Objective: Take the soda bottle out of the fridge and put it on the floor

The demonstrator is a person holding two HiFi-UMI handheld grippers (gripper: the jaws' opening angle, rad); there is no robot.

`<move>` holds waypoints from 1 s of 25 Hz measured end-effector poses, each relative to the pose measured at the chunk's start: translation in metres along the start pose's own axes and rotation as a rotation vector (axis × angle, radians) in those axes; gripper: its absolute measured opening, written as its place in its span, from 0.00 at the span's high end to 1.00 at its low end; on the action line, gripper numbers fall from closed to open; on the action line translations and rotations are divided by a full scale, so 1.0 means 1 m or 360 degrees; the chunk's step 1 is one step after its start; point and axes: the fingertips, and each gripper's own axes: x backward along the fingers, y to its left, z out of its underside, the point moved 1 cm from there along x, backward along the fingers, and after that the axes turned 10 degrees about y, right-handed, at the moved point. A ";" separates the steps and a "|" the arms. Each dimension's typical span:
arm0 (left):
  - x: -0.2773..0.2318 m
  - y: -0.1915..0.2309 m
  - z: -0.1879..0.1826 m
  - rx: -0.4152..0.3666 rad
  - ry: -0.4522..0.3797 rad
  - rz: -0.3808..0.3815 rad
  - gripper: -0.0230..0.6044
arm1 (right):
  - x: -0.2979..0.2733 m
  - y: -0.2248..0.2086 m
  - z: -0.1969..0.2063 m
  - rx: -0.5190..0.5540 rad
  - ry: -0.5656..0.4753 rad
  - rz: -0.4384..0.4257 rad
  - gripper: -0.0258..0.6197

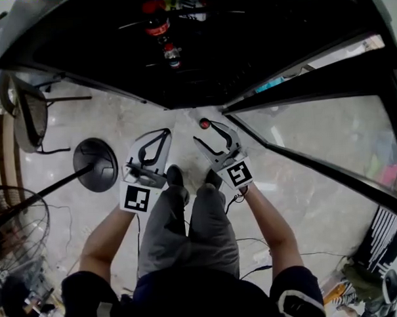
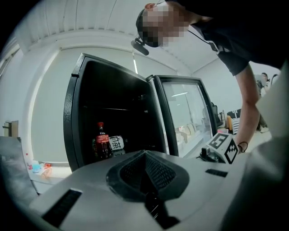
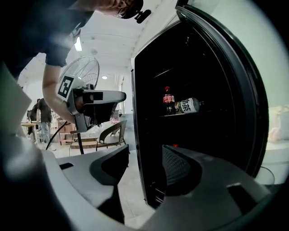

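The soda bottle (image 1: 156, 23) (image 2: 101, 140) (image 3: 168, 101), dark cola with a red cap and red label, stands upright on a shelf inside the open black fridge (image 1: 260, 60). Touching it lies a white-labelled bottle (image 2: 116, 143) (image 3: 187, 106) on its side. Both grippers hover over the floor in front of the fridge, well short of the bottles. My left gripper (image 1: 165, 132) (image 2: 144, 153) has its jaws together and holds nothing. My right gripper (image 1: 205, 132) (image 3: 145, 153) is open and empty, pointing at the fridge's door-side edge. A small red spot (image 1: 204, 123) shows by its tip.
The fridge's glass door (image 1: 316, 143) (image 2: 185, 117) stands swung open to the right. A standing fan's round base (image 1: 96, 165) and a chair (image 1: 29, 113) (image 3: 110, 133) are on the left. Cables lie on the pale floor (image 1: 299, 203). My legs are below the grippers.
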 end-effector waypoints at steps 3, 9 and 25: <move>0.009 0.002 -0.027 0.0010 0.0002 -0.0021 0.93 | 0.014 0.003 -0.036 -0.0001 -0.0016 0.0012 0.64; 0.030 0.005 -0.087 0.0044 -0.0039 -0.0074 0.93 | 0.045 0.012 -0.103 0.0013 -0.0039 0.0047 0.71; 0.077 0.015 -0.221 0.0101 -0.0075 -0.0153 0.93 | 0.118 0.023 -0.268 -0.0067 -0.0051 0.0135 0.72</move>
